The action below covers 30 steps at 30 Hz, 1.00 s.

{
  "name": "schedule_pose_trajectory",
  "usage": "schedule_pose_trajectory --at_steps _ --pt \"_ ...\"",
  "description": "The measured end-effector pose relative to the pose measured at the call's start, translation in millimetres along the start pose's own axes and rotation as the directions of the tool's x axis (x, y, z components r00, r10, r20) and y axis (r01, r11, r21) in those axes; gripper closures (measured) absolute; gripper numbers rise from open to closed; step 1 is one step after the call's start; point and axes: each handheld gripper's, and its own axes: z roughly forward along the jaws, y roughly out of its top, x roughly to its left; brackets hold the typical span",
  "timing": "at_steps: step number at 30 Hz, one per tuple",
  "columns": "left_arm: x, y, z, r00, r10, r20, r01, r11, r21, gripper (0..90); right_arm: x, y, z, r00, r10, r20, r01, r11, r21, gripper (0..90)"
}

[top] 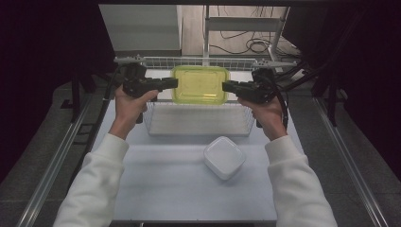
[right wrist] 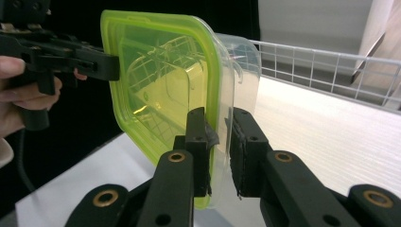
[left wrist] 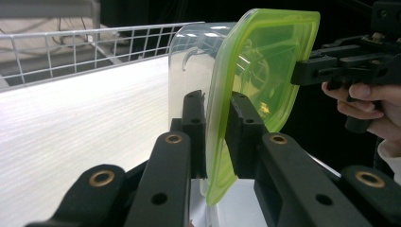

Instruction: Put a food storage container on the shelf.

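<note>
A clear container with a yellow-green lid (top: 199,85) hangs level over the wire basket (top: 198,124), held from both sides. My left gripper (top: 174,83) is shut on the container's left edge. In the left gripper view its jaws (left wrist: 218,130) pinch the green lid's (left wrist: 265,56) rim, with the clear tub (left wrist: 191,61) behind it. My right gripper (top: 225,86) is shut on the opposite edge. In the right gripper view it (right wrist: 220,137) clamps the rim where the lid (right wrist: 151,80) meets the tub (right wrist: 241,66). Each gripper view shows the other gripper on the far edge.
The white wire basket stands at the back middle of the white table (top: 161,189), and its mesh wall (right wrist: 326,71) rises behind the container. A white square lidded box (top: 224,157) sits on the table in front of the basket, to the right. Dark curtains flank the table.
</note>
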Motion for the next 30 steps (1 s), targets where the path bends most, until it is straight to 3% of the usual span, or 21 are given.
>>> schedule_pose_trajectory --at_steps 10,16,20,22,23,26,30 --pt "40.0 10.2 24.2 0.9912 -0.13 0.022 0.129 0.9897 0.064 80.6 -32.3 13.9 27.8 0.9917 0.128 -0.014 -0.127 0.99 0.06 77.8" --pt "50.8 12.0 31.1 0.986 -0.167 0.012 0.165 0.9815 0.098 80.7 -42.6 15.4 39.5 0.9813 0.192 -0.007 -0.19 0.975 0.115 77.8" --pt "58.9 12.0 37.5 0.9726 -0.232 0.016 0.229 0.9676 0.107 80.7 -49.4 14.9 47.8 0.9692 0.246 0.013 -0.245 0.959 0.143 77.9" --pt "62.2 13.8 39.0 0.9695 -0.245 0.017 0.241 0.9642 0.11 80.8 -53.9 15.6 50.0 0.9603 0.279 0.0 -0.276 0.951 0.135 77.9" --pt "64.1 14.9 39.7 0.9681 -0.25 0.015 0.247 0.9626 0.112 80.8 -55.3 16.2 51.7 0.9599 0.28 0.003 -0.278 0.951 0.135 77.9" --pt "71.8 17.6 42.6 0.953 -0.302 0.023 0.298 0.9481 0.111 80.6 -60.4 18.0 56.6 0.9529 0.303 0.005 -0.301 0.945 0.13 78.1" --pt "86.4 22.1 49.4 0.9179 -0.395 0.035 0.389 0.9142 0.112 80.2 -69.3 17.3 65.3 0.934 0.357 0.013 -0.356 0.926 0.124 76.2"
